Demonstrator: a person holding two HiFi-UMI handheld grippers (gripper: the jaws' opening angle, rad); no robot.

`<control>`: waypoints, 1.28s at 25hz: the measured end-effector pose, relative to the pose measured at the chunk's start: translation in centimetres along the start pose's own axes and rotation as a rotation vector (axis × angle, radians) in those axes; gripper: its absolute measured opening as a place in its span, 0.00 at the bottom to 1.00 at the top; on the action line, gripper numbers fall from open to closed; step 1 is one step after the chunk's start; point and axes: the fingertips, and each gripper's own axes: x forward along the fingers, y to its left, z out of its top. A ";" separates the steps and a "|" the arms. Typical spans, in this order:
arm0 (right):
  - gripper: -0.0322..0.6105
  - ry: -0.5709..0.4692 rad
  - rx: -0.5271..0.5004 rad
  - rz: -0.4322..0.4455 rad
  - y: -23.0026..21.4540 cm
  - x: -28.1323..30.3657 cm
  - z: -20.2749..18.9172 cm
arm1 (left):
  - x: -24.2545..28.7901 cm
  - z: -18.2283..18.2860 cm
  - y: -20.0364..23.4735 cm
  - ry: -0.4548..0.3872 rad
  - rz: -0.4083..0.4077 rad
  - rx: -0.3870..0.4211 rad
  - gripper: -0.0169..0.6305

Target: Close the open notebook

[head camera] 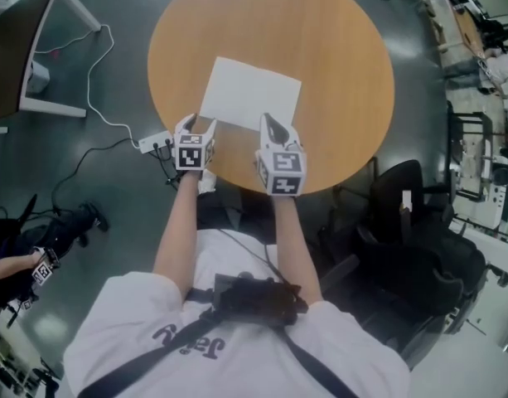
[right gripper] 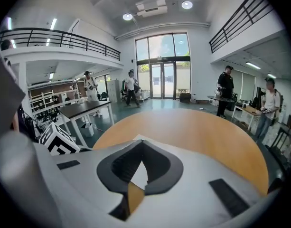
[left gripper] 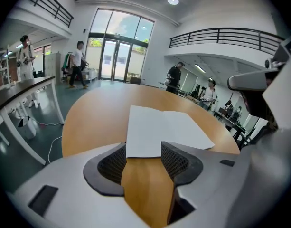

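Note:
A white open notebook point(head camera: 251, 95) lies flat on the round wooden table point(head camera: 345, 65), pages blank. My left gripper point(head camera: 195, 126) hovers at the notebook's near left corner. In the left gripper view its jaws point(left gripper: 143, 152) stand open, with bare wood and the notebook's near edge point(left gripper: 159, 129) showing between them and nothing gripped. My right gripper point(head camera: 273, 124) sits over the notebook's near right corner. Its jaws point(right gripper: 141, 146) meet at the tips, shut on nothing, and a sliver of the notebook point(right gripper: 138, 172) shows through the hollow behind them.
A white desk point(head camera: 46, 48) stands at the upper left, with a cable and power strip point(head camera: 152, 143) on the floor beside the table. A black chair point(head camera: 407, 222) stands at the right. Another person's hand point(head camera: 9, 265) shows at the left edge. Several people point(left gripper: 78, 63) stand far off.

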 end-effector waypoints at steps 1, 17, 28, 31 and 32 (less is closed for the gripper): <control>0.08 0.007 0.004 0.007 0.0 0.2 -0.2 | 0.4 -0.1 0.3 0.008 0.009 -0.007 0.37; 0.08 -0.002 -0.029 0.037 -2.8 0.8 1.7 | 3.9 -0.9 1.2 0.059 0.109 -0.098 0.38; 0.08 -0.011 -0.057 0.079 -3.0 1.4 2.4 | 4.0 -0.9 1.1 0.044 0.125 -0.133 0.38; 0.08 -0.012 -0.062 0.086 -2.9 1.8 2.7 | 4.0 -0.7 1.4 0.045 0.126 -0.106 0.38; 0.08 -0.012 -0.063 0.088 -2.8 2.0 2.8 | 4.0 -0.4 1.4 0.043 0.122 -0.090 0.38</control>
